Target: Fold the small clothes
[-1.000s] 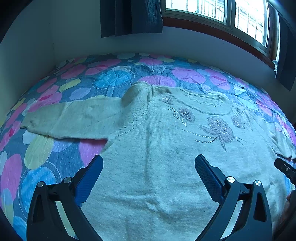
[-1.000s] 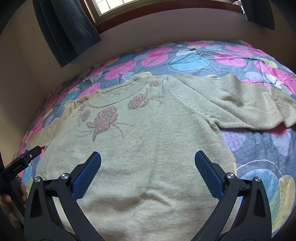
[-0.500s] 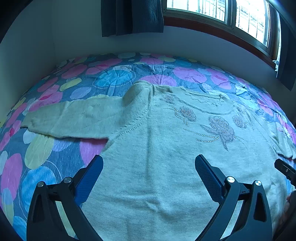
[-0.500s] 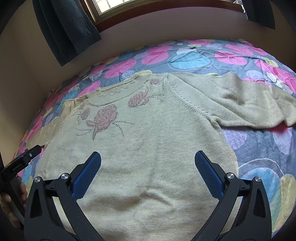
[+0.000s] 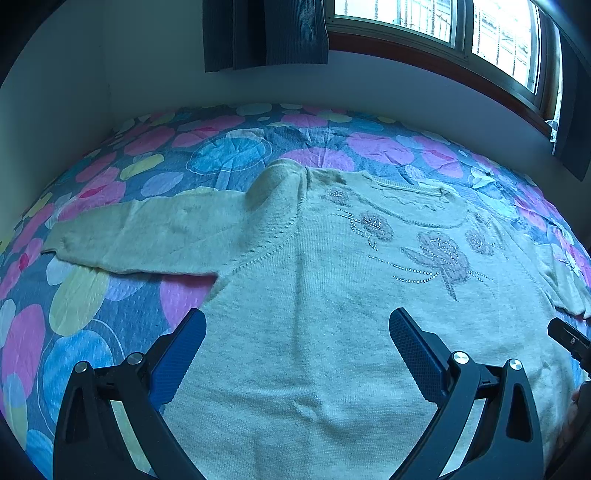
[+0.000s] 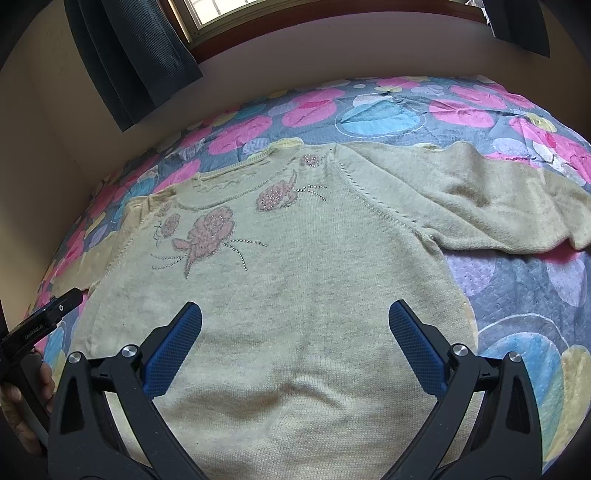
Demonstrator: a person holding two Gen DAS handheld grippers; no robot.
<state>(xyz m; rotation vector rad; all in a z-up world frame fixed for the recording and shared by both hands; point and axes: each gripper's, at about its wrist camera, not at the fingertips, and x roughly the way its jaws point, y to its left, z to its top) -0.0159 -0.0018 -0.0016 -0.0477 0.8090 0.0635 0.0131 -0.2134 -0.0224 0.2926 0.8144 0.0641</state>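
A pale cream knitted sweater (image 5: pixel 314 295) with pink beaded flowers lies face up and spread flat on the bed, seen again in the right wrist view as the sweater (image 6: pixel 295 277). One sleeve (image 5: pixel 147 232) stretches out to the left; the other sleeve (image 6: pixel 480 210) stretches right. My left gripper (image 5: pixel 295 332) hovers open above the sweater's lower left body, holding nothing. My right gripper (image 6: pixel 295 325) hovers open above the lower middle of the body, also with nothing in it. The hem near both grippers is partly hidden by the gripper frames.
The bed cover (image 5: pixel 92 295) is grey-blue with pink, blue and yellow circles. Walls close in at the far side, with a window (image 5: pixel 443 22) and dark curtains (image 5: pixel 266 33) above. The right gripper's body (image 5: pixel 569 339) shows at the left view's edge; a hand (image 6: pixel 22 406) holds the other tool.
Both views have shifted only slightly, with the sweater sitting a touch lower in the frames. Both grippers stay open and the sweater has not moved.
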